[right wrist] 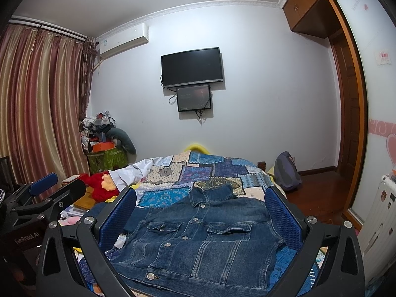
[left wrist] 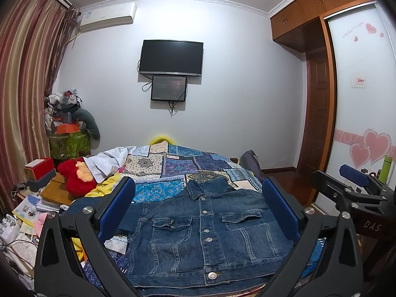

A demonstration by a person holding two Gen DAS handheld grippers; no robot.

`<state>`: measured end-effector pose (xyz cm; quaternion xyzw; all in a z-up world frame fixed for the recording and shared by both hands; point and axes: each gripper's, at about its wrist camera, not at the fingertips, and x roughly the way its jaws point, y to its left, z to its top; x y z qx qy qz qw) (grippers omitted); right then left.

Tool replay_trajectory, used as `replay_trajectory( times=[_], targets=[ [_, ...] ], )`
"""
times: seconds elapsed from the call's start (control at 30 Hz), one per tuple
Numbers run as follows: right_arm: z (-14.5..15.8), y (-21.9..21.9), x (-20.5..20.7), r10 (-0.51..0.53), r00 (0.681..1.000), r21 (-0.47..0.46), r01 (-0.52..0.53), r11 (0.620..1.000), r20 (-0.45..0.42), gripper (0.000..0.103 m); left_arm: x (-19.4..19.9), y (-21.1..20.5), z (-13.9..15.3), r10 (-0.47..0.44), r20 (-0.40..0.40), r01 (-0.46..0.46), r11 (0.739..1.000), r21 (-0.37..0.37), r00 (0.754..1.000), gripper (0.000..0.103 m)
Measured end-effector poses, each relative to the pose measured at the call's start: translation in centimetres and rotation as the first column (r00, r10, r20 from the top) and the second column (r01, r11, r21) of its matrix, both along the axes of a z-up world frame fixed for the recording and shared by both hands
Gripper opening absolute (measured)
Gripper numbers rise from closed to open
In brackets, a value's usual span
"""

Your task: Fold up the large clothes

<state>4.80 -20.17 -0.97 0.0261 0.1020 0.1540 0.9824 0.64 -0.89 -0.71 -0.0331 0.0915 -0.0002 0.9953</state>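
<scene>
A dark blue denim jacket [left wrist: 205, 232] [right wrist: 203, 237] lies flat and front up on the patchwork quilt [left wrist: 173, 165] [right wrist: 198, 168] of a bed. It is buttoned, with the collar at the far end and the hem nearest me. A bit of dark sleeve sticks out at its left side [right wrist: 133, 216]. My left gripper [left wrist: 198, 183] hovers open over the near half of the jacket, one blue pad on each side and nothing held. My right gripper [right wrist: 201, 190] is open in the same way, just to the right; it also shows at the edge of the left wrist view [left wrist: 351, 180].
A red plush toy [left wrist: 76, 180] and a white garment [left wrist: 106, 163] lie at the bed's left. Boxes and papers crowd a bedside table [left wrist: 42, 190]. A grey backpack [right wrist: 287, 173] leans by the bed's far right corner. A wardrobe [left wrist: 358, 86] lines the right wall.
</scene>
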Motion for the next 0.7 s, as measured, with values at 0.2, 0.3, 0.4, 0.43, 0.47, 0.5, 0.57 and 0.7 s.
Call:
replay_trajectory(
  times=[0.2,0.3,0.4,0.43,0.47,0.5,0.57,0.7],
  targets=[
    [-1.4,0.6,1.9,-0.002,1.000,-0.006,0.002,1.000,-0.021,0.103,1.0,1.0,-0.4,0.015,-0.026,-0.015,1.000,-0.002,1.000,0.103],
    [-2.3,1.0,3.8,0.002,0.998,-0.008,-0.002,1.000,-0.061,0.103,2.4,2.0,-1.0,0.043,-0.059,-0.044,0.999,-0.003,0.997,0.103],
    [-3.4,1.4,5.8,-0.002,0.994,-0.011,0.001,1.000,-0.108,0.103,4.0,3.2,-1.8,0.058,-0.104,-0.059,0.998,-0.011,0.993,0.103],
    [-3.7,1.7,6.6,-0.001,0.992,-0.014,-0.001,1.000,-0.124,0.103,4.7,3.8,-2.2,0.068,-0.124,-0.070,0.997,-0.013,0.990,0.103],
    [-4.1,2.0,7.4,0.003,0.990,-0.017,-0.005,1.000,-0.139,0.103,5.5,4.5,-2.6,0.080,-0.144,-0.083,0.996,-0.015,0.986,0.103],
    [-4.4,2.2,8.3,0.012,0.988,-0.019,-0.015,1.000,-0.156,0.103,6.1,5.1,-2.9,0.087,-0.158,-0.091,0.996,-0.019,0.984,0.103],
    [-5.2,3.0,10.4,0.028,0.980,-0.025,-0.034,0.999,-0.196,0.103,7.7,6.5,-3.5,0.108,-0.195,-0.115,0.993,-0.023,0.975,0.103],
    [-6.7,4.4,15.3,0.053,0.957,-0.043,-0.068,0.997,-0.284,0.103,11.4,9.5,-5.1,0.168,-0.273,-0.174,0.985,0.001,0.947,0.103]
  ],
)
